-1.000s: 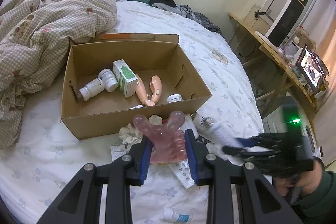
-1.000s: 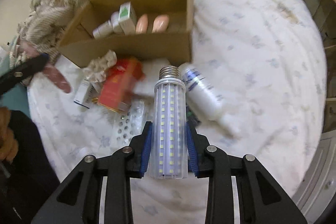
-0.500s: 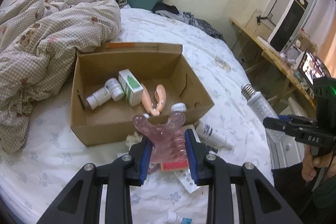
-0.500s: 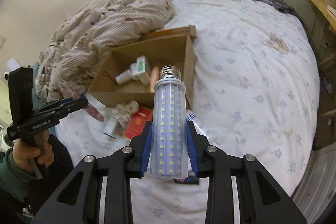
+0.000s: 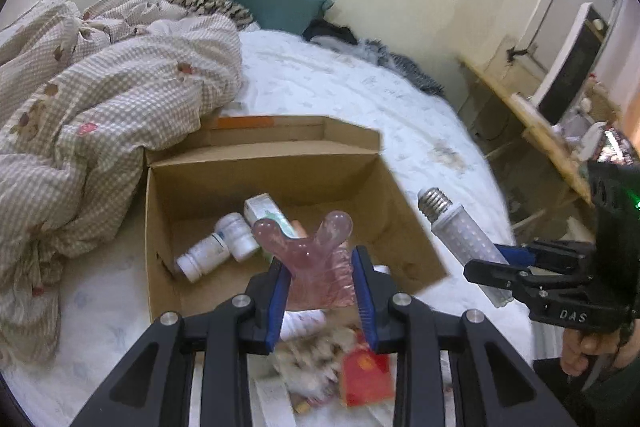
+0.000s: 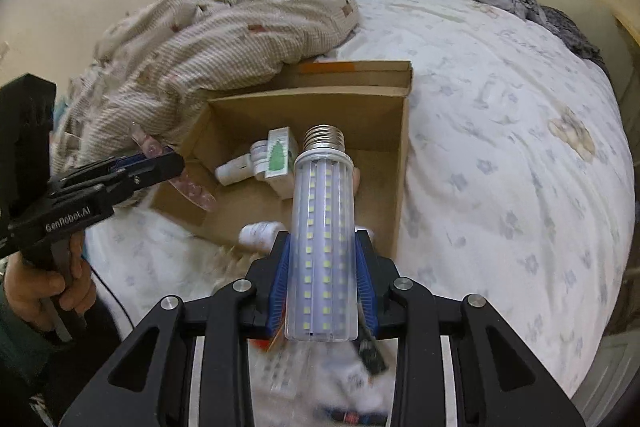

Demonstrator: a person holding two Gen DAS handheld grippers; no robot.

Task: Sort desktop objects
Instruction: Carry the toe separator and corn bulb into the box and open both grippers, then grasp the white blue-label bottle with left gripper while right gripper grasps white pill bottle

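**Both of your grippers are loaded above the box**

Nearest to you, the left gripper (image 5: pixel 320 287) has its blue-padded jaws pressed against a pink, Y-shaped massage tool (image 5: pixel 316 259), whose two rounded prongs point away from you. Below it on the bed sheet (image 5: pixel 100 307) lies blurred clutter: a red packet (image 5: pixel 366 373), a crumpled wad of tissue (image 5: pixel 316 355) and some white papers.

Your right gripper (image 6: pixel 322 279) grips a long LED bulb (image 6: pixel 323 247) by its clear body, jaws tight on both sides, with the metal screw cap pointing away. In the left wrist view the same bulb (image 5: pixel 464 247) hangs to the right of the box, just outside its right wall, with your hand (image 5: pixel 588 351) on the handle below.

Just past both grippers sits the open cardboard box (image 5: pixel 160 227). Inside it, toward the left, lie a white bottle (image 5: pixel 202 255) on its side and a white jar (image 5: pixel 238 237) touching it, with a white-and-green carton (image 6: pixel 280 159) just beside them. Another white bottle (image 6: pixel 262 233) shows low in the right wrist view; you cannot tell whether it lies in or outside the box.

To the left of the box, a checked quilt (image 5: pixel 100 107) is bunched up against its far-left corner. Farther off, a teal pillow (image 5: pixel 276 7) rests against the wall with dark clothes (image 5: pixel 332 31) heaped to its right. At the far right stands a wooden desk (image 5: pixel 532 123).
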